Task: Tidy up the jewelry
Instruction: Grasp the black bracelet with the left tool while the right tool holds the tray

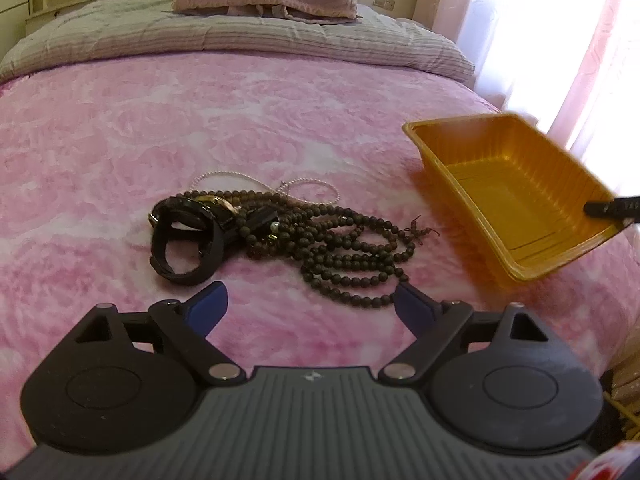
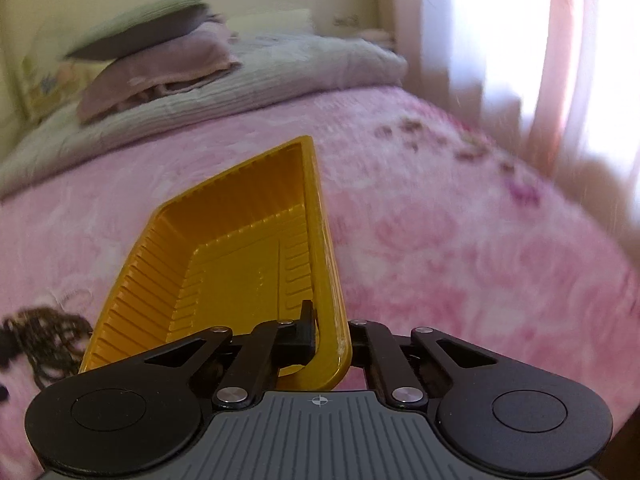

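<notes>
1. On the left of the pink blanket (image 1: 120,128), a black bracelet (image 1: 186,240) is lying against the heap of dark bead strands (image 1: 344,252), with a thin pearl chain (image 1: 304,186) behind them. The heap is looking tangled, so when one piece is being lifted, others are probably being dragged along with it.
2. The left gripper (image 1: 310,300) is being held just in front of this heap. Its blue pads (image 1: 208,304) are standing spread wide, and nothing is being touched by them. The beads are lying slightly ahead of the gap, not inside it.
3. On the right, the yellow tray (image 1: 492,184) is being pinched at its rim by the right gripper (image 2: 320,330), whose jaws are pressed together on the thin wall. The tray is being held tilted, and it is still empty.
4. The rim is thin and smooth, so it is possibly slipping or bending in this pinch. If the tray is being tipped further, jewelry put inside is sliding out.
</notes>
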A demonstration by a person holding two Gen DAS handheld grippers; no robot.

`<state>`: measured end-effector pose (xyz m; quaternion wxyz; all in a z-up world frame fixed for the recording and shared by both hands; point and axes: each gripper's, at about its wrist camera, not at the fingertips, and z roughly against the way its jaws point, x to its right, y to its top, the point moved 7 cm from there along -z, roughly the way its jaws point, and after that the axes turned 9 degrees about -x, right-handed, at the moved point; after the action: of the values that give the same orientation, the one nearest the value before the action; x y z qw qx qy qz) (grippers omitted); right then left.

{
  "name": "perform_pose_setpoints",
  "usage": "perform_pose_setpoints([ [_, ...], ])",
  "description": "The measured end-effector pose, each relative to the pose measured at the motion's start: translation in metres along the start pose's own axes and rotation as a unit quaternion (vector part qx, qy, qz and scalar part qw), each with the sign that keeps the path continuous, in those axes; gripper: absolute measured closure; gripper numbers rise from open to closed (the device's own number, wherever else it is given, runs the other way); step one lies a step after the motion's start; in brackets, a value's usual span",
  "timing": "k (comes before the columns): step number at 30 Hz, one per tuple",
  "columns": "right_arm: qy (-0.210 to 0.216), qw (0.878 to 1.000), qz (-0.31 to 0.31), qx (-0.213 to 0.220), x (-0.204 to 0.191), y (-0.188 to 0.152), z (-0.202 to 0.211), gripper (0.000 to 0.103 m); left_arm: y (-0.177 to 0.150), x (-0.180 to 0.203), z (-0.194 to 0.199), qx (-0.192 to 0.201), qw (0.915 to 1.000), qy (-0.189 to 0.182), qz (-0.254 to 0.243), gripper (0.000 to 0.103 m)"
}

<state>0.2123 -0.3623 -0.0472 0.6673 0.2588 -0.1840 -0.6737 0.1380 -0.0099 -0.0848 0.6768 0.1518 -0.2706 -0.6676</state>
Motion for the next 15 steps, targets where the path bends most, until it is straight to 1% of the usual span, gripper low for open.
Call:
perform_pose_setpoints([
  [2,-0.020,0.999,0.041,0.011,-0.012,0.004,0.010,0.098,0.001,-0.007,0.001,0.003,0.9999,0.009,-0.004,0.018],
  [4,-0.036,0.996,0.077,0.021,-0.023,0.007,0.020,0.098,0.001,-0.017,0.001,0.007,0.9994,0.030,-0.014,0.020],
  [6,-0.047,0.993,0.104,0.029,-0.033,0.005,0.023,0.098,0.002,-0.027,0.000,0.011,0.9985,0.049,-0.023,0.027],
  [7,-0.049,0.992,0.112,0.031,-0.037,0.004,0.024,0.098,0.002,-0.033,-0.001,0.014,0.9975,0.061,-0.033,0.029],
  [9,-0.051,0.991,0.120,0.031,-0.042,0.003,0.022,0.098,0.004,-0.040,-0.006,0.016,0.9949,0.083,-0.055,0.042],
  [11,-0.054,0.991,0.119,0.029,-0.045,0.003,0.019,0.098,0.007,-0.045,-0.012,0.016,0.9922,0.094,-0.080,0.051],
  [13,-0.058,0.990,0.123,0.029,-0.048,0.003,0.018,0.098,0.010,-0.047,-0.018,0.013,0.9902,0.094,-0.102,0.058],
  [15,-0.063,0.990,0.127,0.029,-0.050,0.005,0.019,0.098,0.013,-0.046,-0.025,0.006,0.9879,0.095,-0.122,0.072],
])
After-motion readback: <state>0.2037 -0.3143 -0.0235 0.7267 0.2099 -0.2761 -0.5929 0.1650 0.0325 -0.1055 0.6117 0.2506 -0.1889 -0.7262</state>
